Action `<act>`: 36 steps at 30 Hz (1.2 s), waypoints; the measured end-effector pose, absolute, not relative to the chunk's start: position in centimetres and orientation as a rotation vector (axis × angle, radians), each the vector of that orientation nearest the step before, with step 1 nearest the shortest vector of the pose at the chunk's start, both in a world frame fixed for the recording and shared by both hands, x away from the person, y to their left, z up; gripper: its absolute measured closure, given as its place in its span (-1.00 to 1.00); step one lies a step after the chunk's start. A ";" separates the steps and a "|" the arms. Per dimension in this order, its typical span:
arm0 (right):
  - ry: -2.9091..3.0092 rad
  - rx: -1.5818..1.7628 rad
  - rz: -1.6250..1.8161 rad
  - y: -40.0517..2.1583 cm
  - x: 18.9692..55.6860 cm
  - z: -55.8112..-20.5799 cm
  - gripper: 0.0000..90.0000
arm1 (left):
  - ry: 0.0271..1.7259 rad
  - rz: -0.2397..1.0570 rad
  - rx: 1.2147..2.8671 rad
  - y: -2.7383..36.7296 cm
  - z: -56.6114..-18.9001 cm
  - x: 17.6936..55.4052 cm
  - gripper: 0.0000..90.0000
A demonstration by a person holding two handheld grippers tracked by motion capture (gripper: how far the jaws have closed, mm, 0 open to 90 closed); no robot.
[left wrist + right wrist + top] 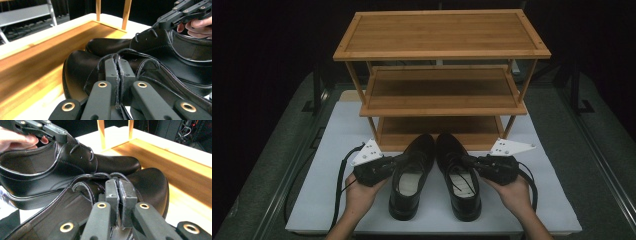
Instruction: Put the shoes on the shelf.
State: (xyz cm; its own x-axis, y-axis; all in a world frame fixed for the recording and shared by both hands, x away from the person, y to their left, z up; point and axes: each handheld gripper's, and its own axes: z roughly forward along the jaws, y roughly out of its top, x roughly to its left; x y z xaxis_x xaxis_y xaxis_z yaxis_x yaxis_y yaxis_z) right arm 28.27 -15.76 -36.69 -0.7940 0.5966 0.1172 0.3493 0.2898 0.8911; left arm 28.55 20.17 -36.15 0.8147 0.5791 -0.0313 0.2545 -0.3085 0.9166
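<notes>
Black shoes (435, 175), seemingly unbranded.

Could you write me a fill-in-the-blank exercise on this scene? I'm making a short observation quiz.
1. Each gripper is clamped on a black ____.
2. The wooden rack has ____ shelves.
3. The toes of the pair point ____ the rack.
4. The left gripper pinches the left shoe at its upper ____.

Missing words: shoe; three; toward; edge
</notes>
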 end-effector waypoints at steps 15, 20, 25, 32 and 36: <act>2.244 0.859 1.482 -16.6 32.7 -36.1 0.93 | 0.630 0.447 1.863 18.7 -36.1 32.6 0.96; 2.232 0.859 1.472 -16.4 34.4 -36.2 0.92 | 0.651 0.487 1.845 18.3 -36.3 34.4 0.96; 2.214 0.862 1.473 -16.1 35.9 -36.5 0.92 | 0.652 0.511 1.836 17.7 -36.7 35.5 0.96; 2.211 0.881 1.461 -15.9 36.9 -37.6 0.92 | 0.668 0.516 1.847 17.3 -37.7 36.4 0.96; 2.230 0.880 1.444 -15.7 37.1 -38.1 0.92 | 0.665 0.514 1.850 17.2 -38.1 36.4 0.96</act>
State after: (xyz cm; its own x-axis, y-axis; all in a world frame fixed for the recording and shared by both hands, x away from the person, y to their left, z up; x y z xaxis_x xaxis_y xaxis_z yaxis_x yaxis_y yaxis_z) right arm 37.07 -15.75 -38.09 -0.7498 0.6600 0.0472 0.3130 0.2908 0.9041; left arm 36.42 17.16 -38.10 0.7530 0.6569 0.0396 0.2037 -0.2899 0.9351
